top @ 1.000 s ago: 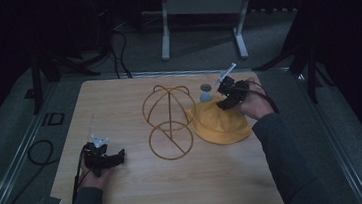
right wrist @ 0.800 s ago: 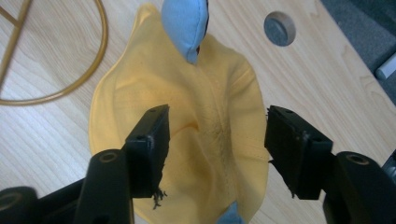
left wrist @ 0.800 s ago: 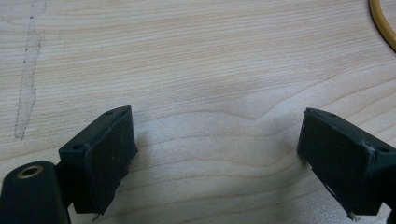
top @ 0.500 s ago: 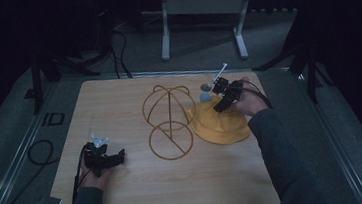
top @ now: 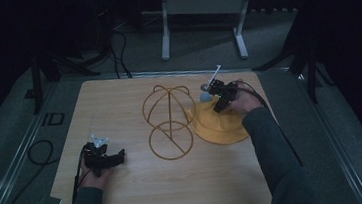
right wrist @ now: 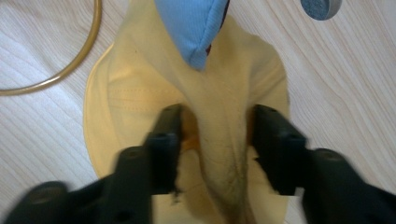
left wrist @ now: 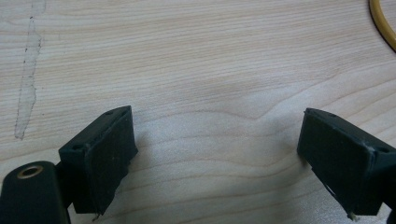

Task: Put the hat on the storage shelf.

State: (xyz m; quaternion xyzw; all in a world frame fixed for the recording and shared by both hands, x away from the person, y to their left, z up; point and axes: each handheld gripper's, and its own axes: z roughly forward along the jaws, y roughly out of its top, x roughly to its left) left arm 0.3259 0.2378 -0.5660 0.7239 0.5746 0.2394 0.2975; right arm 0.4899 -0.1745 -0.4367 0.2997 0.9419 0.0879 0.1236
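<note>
My left gripper (top: pixel 116 157) rests wide open and empty on the near-left of the table (top: pixel 119 103), the wire hat stand (top: pixel 168 121) sits mid-table, and — right of it — my right gripper (right wrist: pixel 212 135) has just been closing its jaws around a raised fold of the yellow hat (right wrist: pixel 135 107).

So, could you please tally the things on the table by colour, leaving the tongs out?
Yellow: 1, the hat
Golden brown: 1, the wire hat stand
Blue: 2, the small round disc and the blue cloth on the hat
Total: 4
</note>
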